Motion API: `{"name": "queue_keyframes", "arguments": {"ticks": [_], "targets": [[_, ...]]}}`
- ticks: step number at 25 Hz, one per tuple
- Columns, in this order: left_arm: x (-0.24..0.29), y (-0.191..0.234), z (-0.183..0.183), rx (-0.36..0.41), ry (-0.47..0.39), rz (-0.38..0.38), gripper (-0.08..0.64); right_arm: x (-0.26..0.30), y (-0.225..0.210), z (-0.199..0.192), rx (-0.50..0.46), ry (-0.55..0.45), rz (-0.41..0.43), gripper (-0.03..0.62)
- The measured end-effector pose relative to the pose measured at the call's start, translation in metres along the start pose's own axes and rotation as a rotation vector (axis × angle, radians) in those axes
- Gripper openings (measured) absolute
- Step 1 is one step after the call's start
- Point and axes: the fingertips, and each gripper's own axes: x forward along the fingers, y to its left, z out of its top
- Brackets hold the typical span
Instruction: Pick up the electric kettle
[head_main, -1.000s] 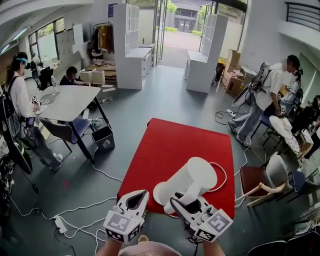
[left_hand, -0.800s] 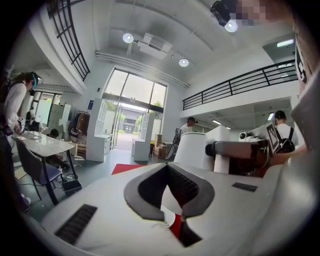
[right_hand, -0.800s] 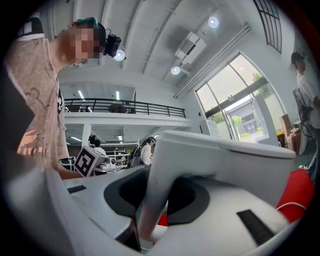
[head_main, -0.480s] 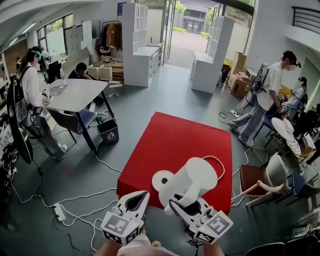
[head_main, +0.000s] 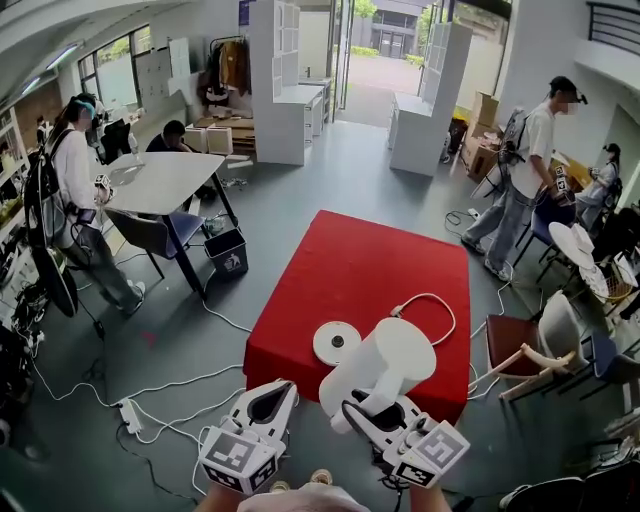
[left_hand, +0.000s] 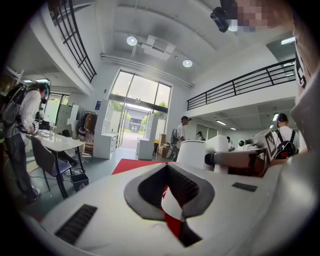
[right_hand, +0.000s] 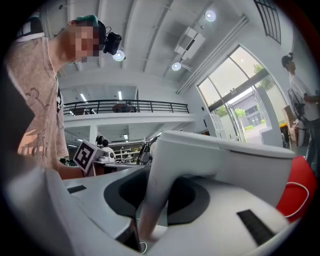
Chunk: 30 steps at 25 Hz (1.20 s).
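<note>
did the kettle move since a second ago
Yes: the kettle, held in the right gripper, has drawn off its round base, toward the near side.

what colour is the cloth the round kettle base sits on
Red; the red table cloth shows best in the head view.

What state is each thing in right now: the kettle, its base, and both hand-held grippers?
Electric kettle: lifted off its base, tilted.
Base: flat on the red table, nothing on it.
Right hand-held gripper: shut on the kettle's handle.
Left hand-held gripper: shut, empty.
</note>
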Motion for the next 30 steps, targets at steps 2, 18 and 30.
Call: {"name": "queue_keyframes", "arguments": {"ticks": [2,18,30], "targets": [[-0.003,0.001,-0.001,-0.005,-0.007,-0.003,-0.006,-0.001,0.004,-0.003,-0.001,-0.005,-0.005,0.133],[-0.051,0.009,0.005,0.001,-0.045,-0.137,-0.006,0.009,0.083,-0.007,-0.003,-0.017,-0.083,0.133],[-0.070,-0.010,0.014,-0.005,-0.088,-0.158,-0.006,-0.017,0.131,-0.012,0.051,-0.041,-0.085,0.135]]}}
